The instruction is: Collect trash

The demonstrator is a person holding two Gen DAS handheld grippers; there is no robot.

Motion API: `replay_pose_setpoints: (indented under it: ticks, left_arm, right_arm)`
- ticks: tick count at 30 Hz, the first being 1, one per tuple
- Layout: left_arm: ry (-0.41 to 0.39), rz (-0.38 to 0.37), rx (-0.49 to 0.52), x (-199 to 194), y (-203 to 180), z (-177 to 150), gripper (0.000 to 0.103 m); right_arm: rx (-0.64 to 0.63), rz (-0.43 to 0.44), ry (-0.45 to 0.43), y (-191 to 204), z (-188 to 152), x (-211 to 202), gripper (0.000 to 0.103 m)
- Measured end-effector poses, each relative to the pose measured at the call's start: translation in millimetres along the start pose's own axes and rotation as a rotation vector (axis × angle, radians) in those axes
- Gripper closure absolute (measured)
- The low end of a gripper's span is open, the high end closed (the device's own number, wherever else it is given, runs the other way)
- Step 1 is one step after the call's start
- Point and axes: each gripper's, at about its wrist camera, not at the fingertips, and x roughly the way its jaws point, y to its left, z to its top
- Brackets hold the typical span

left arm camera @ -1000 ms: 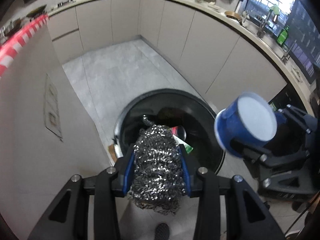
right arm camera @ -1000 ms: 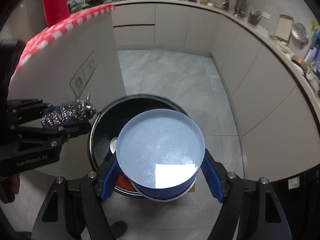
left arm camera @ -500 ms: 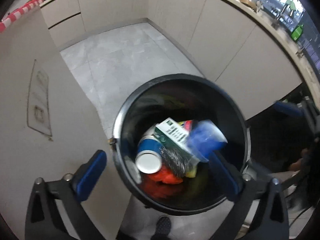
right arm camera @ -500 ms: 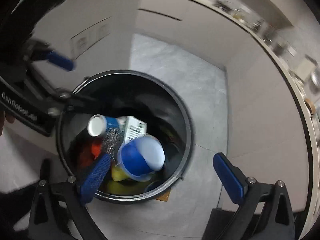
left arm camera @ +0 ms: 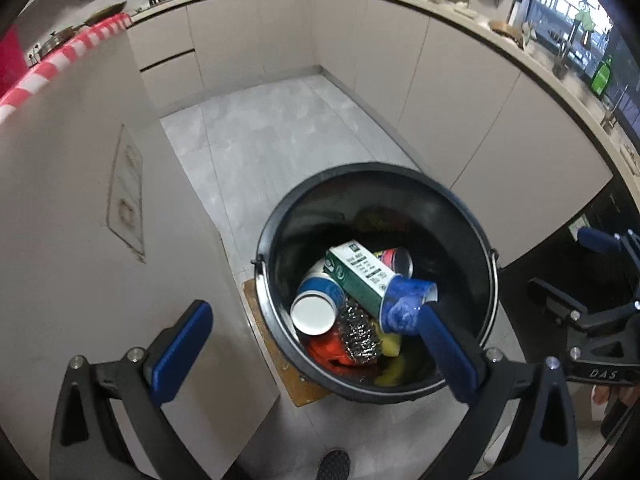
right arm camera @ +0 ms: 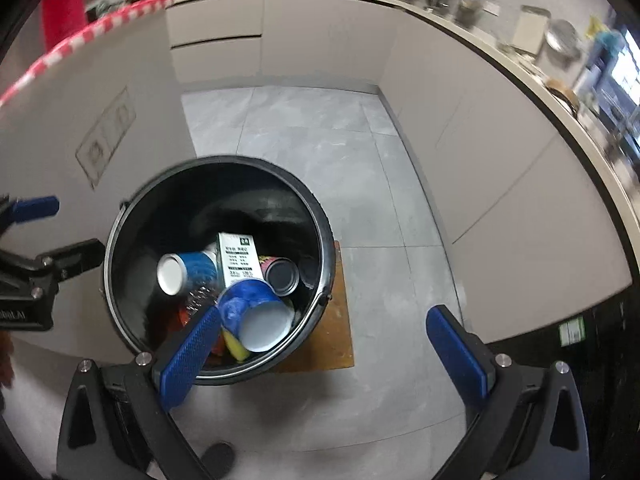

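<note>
Both the left gripper [left arm camera: 316, 344] and right gripper [right arm camera: 320, 344] hang wide open, empty, above the bin [left arm camera: 276, 232] (scourer [left arm camera: 358, 332] lies below-ahead of the left).

One black bin [left arm camera: 376, 380], round, standing on one brown board [left arm camera: 308, 392] on the floor.

Counted inside the bin:
- blue cups: two, one with its white base up [left arm camera: 316, 304], one lying with its mouth showing [right arm camera: 260, 316];
- green-and-white carton [left arm camera: 360, 272]: one;
- steel scourer [left arm camera: 358, 332]: one;
- open tin can [right arm camera: 282, 276]: one;
- yellow sponge [right arm camera: 236, 346]: one, partly covered;
- orange-red wrapper or bag [left arm camera: 328, 354]: one, kind unclear.

Further items deeper in the bin are too dark to count.
</note>
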Motion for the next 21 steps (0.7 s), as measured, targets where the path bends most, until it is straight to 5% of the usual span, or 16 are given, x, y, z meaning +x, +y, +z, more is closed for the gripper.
replay_pose_setpoints:
  ticks: [14,21]
  left_arm:
    - [-0.074,-0.055,-0.03,-108.1,9.1,-3.8,0.0]
    - [-0.194,0.003,0.012,-181.2,34.3,-9.0,0.0]
  right_arm:
    - [0.154,-0.018,-0.073,6.2,-10.3,-106.3,0.0]
    - [0.18,-0.011,-0.183,24.0,-15.3,-189.3,0.0]
